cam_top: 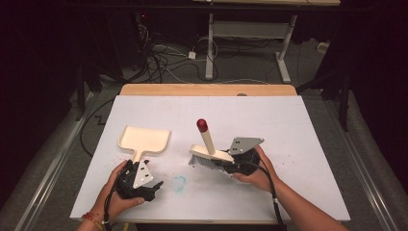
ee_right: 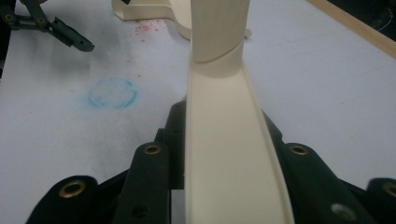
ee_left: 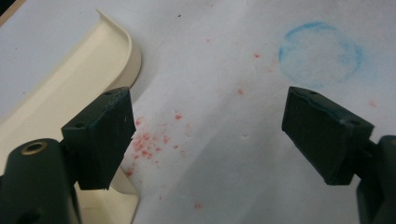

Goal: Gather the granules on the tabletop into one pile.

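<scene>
A cream dustpan (cam_top: 143, 138) lies flat on the white sheet, left of centre, its handle toward the person. My left gripper (cam_top: 149, 180) sits just behind that handle, open, with nothing between the jaws. In the left gripper view (ee_left: 205, 135) the left jaw hangs over the dustpan's edge (ee_left: 70, 93), and red crumbs (ee_left: 149, 144) lie between the jaws on the sheet. My right gripper (cam_top: 231, 163) is shut on the head of a cream brush (cam_top: 208, 142). The brush has a red-tipped handle pointing up and away and grey bristles (cam_top: 206, 162) facing left. In the right gripper view (ee_right: 224, 126) the brush back (ee_right: 229, 154) runs up between the jaws.
A blue ring mark (cam_top: 179, 183) is drawn on the sheet between the grippers, also seen as the ring (ee_left: 321, 53) and ring (ee_right: 113, 93). Red crumbs (ee_right: 147, 28) lie near the dustpan (ee_right: 154, 9). The table's wooden edge (cam_top: 207, 90) runs along the far side.
</scene>
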{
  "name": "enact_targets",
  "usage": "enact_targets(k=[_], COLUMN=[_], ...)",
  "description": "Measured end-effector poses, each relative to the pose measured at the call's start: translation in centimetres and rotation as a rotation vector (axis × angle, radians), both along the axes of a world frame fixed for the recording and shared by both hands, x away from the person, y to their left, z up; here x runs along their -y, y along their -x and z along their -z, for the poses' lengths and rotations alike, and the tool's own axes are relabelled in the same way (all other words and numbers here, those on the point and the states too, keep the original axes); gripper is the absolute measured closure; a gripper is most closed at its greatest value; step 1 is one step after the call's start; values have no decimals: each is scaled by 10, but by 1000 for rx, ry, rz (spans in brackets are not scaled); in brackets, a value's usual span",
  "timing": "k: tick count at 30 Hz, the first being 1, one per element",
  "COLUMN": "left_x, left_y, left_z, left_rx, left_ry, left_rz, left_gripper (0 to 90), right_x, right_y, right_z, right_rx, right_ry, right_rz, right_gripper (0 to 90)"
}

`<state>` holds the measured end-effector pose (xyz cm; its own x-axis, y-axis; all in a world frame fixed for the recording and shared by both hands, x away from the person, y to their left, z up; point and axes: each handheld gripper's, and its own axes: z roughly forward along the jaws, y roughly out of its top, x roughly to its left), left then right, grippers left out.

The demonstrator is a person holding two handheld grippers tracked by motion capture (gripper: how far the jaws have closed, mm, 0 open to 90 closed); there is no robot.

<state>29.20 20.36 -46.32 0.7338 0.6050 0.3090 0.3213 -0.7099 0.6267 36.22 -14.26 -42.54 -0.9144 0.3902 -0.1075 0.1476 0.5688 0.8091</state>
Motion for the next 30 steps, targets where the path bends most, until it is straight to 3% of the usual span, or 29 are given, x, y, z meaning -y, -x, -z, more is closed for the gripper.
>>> enact_targets(k=[3,7,12,15,18,21,23,25,30], left_x=[1,1,-2,-2,0,0,-1,-1,-1], left_y=[0,1,0,0,0,-1,-1,-1,-1], left_z=[0,-1,-1,-1,-1,-1,0,-1,0], left_rx=[0,8,9,8,8,4,1,-2,-1], left_ry=[-4,-1,4,4,6,6,3,-3,5], left_rz=[2,2,-5,-2,0,7,11,13,13], left_gripper=[166,166,166,166,166,166,166,166,167], right_x=[5,4,-5,-22,-43,-61,-65,-63,-44], right_y=[5,16,29,37,43,44,41,40,40], right_z=[-3,-11,-16,-6,8,24,34,40,34], right_rx=[-1,44,40,9,34,47,13,12,0], right_ry=[1,-29,-166,-258,-319,-276,-250,-219,-165], right_rz=[18,60,89,130,191,214,238,266,325], right_gripper=[676,674,673,675,676,674,675,677,676])
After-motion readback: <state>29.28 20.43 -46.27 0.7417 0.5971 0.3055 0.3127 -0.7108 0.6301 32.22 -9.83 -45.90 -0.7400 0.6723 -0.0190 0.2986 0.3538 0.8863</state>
